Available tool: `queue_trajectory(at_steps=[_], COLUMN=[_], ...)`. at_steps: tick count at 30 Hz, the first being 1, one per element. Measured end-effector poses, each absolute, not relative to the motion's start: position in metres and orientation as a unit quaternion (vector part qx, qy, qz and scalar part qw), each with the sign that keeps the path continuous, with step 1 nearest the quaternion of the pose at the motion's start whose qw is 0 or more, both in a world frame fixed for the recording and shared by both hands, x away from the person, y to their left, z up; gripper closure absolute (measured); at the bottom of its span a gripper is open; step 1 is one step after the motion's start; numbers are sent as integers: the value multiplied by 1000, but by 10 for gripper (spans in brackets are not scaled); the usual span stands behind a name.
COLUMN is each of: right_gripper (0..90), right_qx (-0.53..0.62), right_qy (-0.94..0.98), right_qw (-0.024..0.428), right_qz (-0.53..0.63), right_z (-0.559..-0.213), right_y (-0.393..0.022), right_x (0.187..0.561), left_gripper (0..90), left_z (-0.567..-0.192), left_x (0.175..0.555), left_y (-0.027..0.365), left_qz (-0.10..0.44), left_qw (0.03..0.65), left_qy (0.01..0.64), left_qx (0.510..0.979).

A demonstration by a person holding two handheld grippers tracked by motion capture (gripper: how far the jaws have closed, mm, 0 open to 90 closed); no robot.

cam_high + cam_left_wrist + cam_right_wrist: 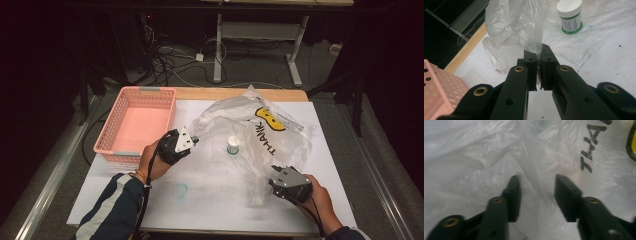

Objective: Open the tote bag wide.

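Beside the pink basket [135, 125], left gripper [192, 140] with fingers [530, 67] pinching a fold of the clear plastic bag [260, 135]. Opposite the basket, right gripper [272, 182] at the bag's near edge, fingers [567, 195] spread, film between them. White jar [233, 145] upright on the bag, on the counter [210, 200].
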State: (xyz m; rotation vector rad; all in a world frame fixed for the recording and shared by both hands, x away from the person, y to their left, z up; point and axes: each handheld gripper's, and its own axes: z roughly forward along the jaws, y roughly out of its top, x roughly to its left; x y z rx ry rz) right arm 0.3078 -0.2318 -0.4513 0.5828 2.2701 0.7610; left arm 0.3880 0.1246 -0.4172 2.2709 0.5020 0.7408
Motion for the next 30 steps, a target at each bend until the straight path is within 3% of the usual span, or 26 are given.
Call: queue_trajectory(at_steps=[1, 6, 30], right_gripper=[687, 882, 900], right_qx=[223, 237, 230], right_qy=[869, 850, 795], right_qw=[332, 341, 381], right_qz=[291, 323, 411], right_z=[-451, -438, -396], right_y=[-232, -237, -239], right_x=[308, 311, 316], left_gripper=[832, 832, 836], left_z=[-417, -416, -403], left_x=[388, 387, 379], left_y=[125, 126, 141], left_qz=[285, 288, 318], left_qw=[343, 347, 412], left_qy=[193, 192, 225], left_qx=[874, 872, 824])
